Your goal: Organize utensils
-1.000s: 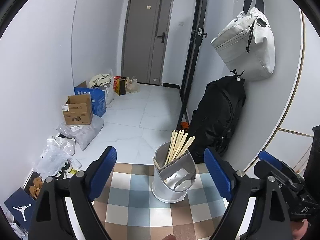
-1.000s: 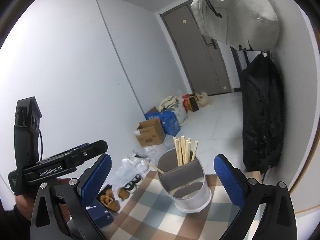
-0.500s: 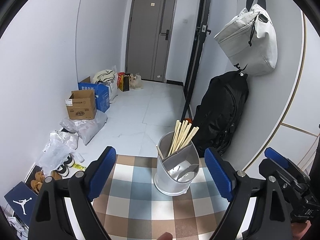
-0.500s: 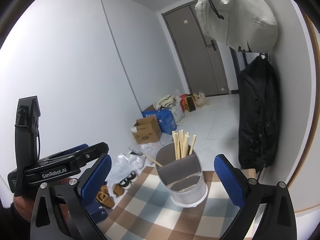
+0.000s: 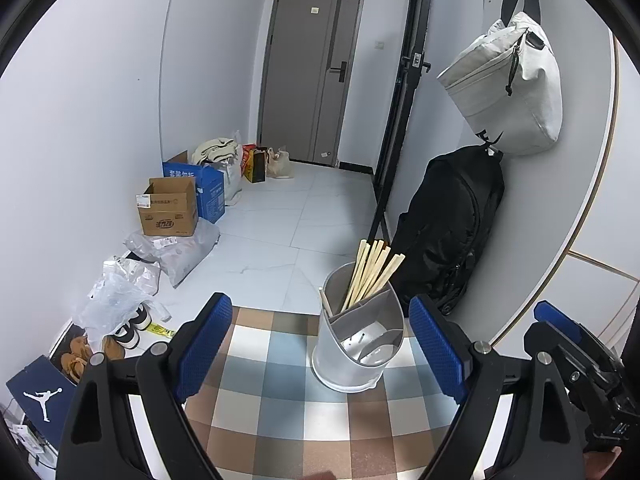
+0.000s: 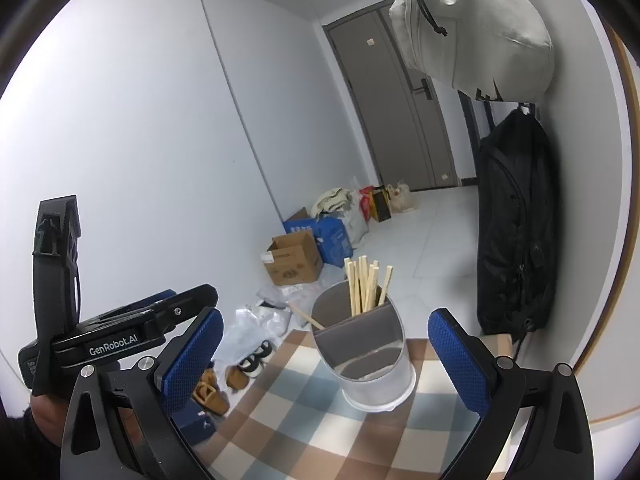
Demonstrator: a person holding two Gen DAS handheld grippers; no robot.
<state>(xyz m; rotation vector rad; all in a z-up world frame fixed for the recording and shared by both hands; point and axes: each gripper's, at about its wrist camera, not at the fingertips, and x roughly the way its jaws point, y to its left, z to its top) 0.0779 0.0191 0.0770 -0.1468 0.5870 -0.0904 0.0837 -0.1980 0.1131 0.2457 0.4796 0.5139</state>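
Both tools stand wide with nothing between their blue pads — the left tool (image 5: 320, 344) and the right tool (image 6: 324, 354) each frame the utensil holder (image 5: 357, 344) from the near side without touching it. That grey holder stands upright near the far edge of the bench (image 5: 280, 412), which is covered in a checked cloth of brown, blue and white. A divider splits it in two: a bundle of wooden chopsticks (image 5: 372, 272) leans in the rear compartment, while one single chopstick (image 6: 307, 317) pokes out over the rim to the left. On the wall beyond hang a black backpack (image 5: 452, 228) and a white bag (image 5: 504, 88).
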